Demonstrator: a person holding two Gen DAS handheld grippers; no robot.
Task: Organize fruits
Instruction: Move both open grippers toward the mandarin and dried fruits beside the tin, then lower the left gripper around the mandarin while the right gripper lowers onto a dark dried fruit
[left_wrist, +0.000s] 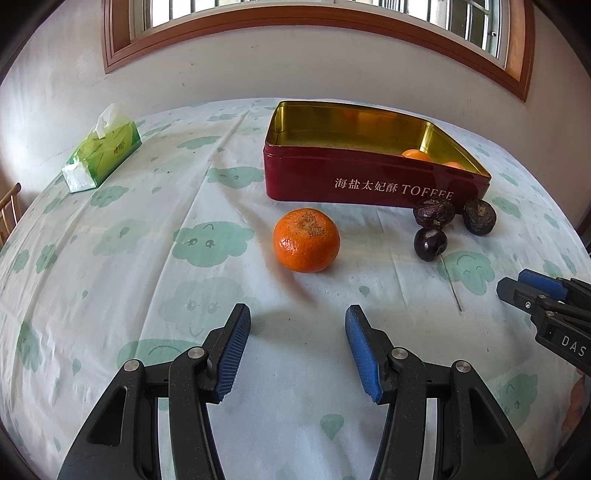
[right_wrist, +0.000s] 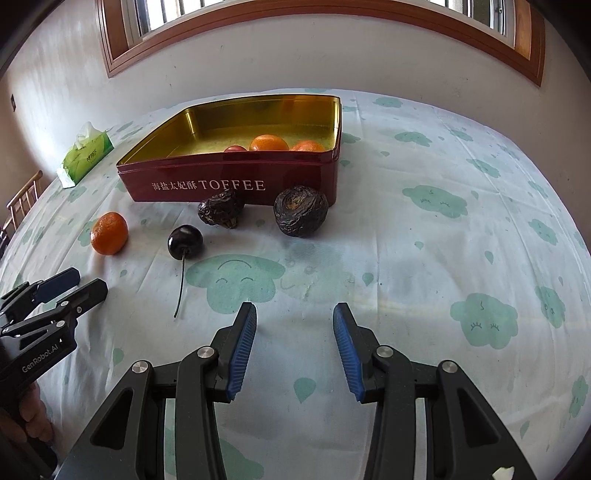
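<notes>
A red toffee tin (left_wrist: 369, 184) (right_wrist: 236, 184) with a gold inside stands on the table and holds two oranges (right_wrist: 269, 142) and a small red fruit (right_wrist: 235, 148). On the cloth in front of it lie a loose orange (left_wrist: 306, 240) (right_wrist: 109, 232), a dark cherry (left_wrist: 430, 243) (right_wrist: 185, 242) with a long stem, and two wrinkled dark fruits (left_wrist: 479, 216) (right_wrist: 301, 210). My left gripper (left_wrist: 297, 317) is open, empty, short of the loose orange. My right gripper (right_wrist: 294, 314) is open, empty, short of the wrinkled fruits.
A green tissue pack (left_wrist: 101, 151) (right_wrist: 85, 155) lies at the far left of the cloud-patterned tablecloth (left_wrist: 110, 277). A wall with a wood-framed window is behind the table. A wooden chair back (right_wrist: 22, 203) shows at the left edge.
</notes>
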